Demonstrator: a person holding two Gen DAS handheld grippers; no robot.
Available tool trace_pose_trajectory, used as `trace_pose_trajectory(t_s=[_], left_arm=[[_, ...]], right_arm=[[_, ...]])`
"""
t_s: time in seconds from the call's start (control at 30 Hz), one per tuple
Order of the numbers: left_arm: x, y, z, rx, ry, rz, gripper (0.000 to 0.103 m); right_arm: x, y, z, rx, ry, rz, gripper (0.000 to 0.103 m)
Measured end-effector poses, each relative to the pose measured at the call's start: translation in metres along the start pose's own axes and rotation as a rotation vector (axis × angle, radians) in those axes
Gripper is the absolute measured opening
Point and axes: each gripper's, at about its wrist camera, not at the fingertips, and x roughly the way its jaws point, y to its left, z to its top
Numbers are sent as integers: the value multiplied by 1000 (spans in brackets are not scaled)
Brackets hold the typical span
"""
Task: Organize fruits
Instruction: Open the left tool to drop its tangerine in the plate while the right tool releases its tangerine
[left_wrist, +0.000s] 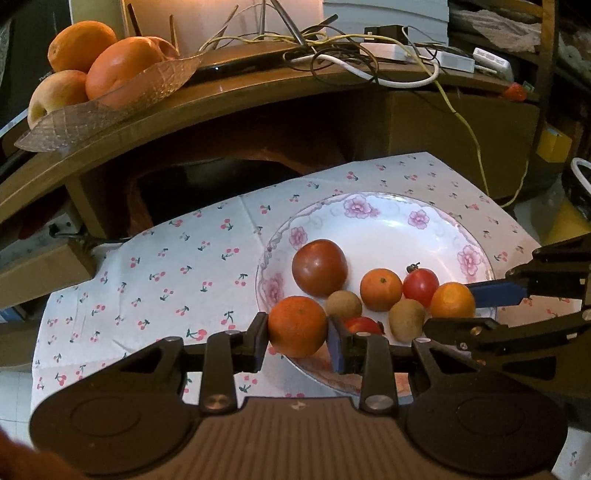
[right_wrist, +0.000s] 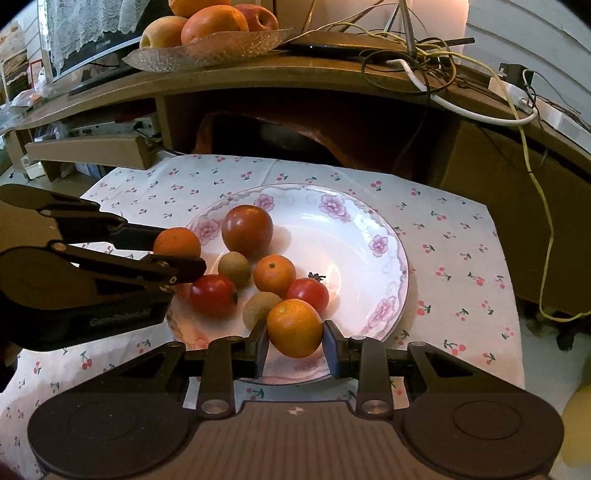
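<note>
The left gripper (left_wrist: 297, 341) is clamped on one mandarin (left_wrist: 297, 325) at the plate's (left_wrist: 388, 225) 7 o'clock; the right gripper (right_wrist: 294, 345) clamps another (right_wrist: 294, 327) at 5 o'clock. Both fruits are round and smooth, so either could likely slip out and knock the crowded tomato (right_wrist: 213, 294) or longan (right_wrist: 261, 306) off the rim.

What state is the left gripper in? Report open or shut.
Shut on an orange: the left gripper has both fingers pressed against the fruit's sides, at the near rim of the plate.

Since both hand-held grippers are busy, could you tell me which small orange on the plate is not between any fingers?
The middle orange, lying free beside the stemmed cherry tomato; the other two sit between gripper fingers.
</note>
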Motion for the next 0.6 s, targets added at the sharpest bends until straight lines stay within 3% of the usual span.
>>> trace_pose_trajectory(t_s=[0.27,0.6], left_arm=[[10,3,9,-42,-1,-43,38],[13,1,11,-43,4,-30,41]], right_arm=[[3,-2,2,3,-8,-9,32],[4,-5,3,9,-26,-31,34]])
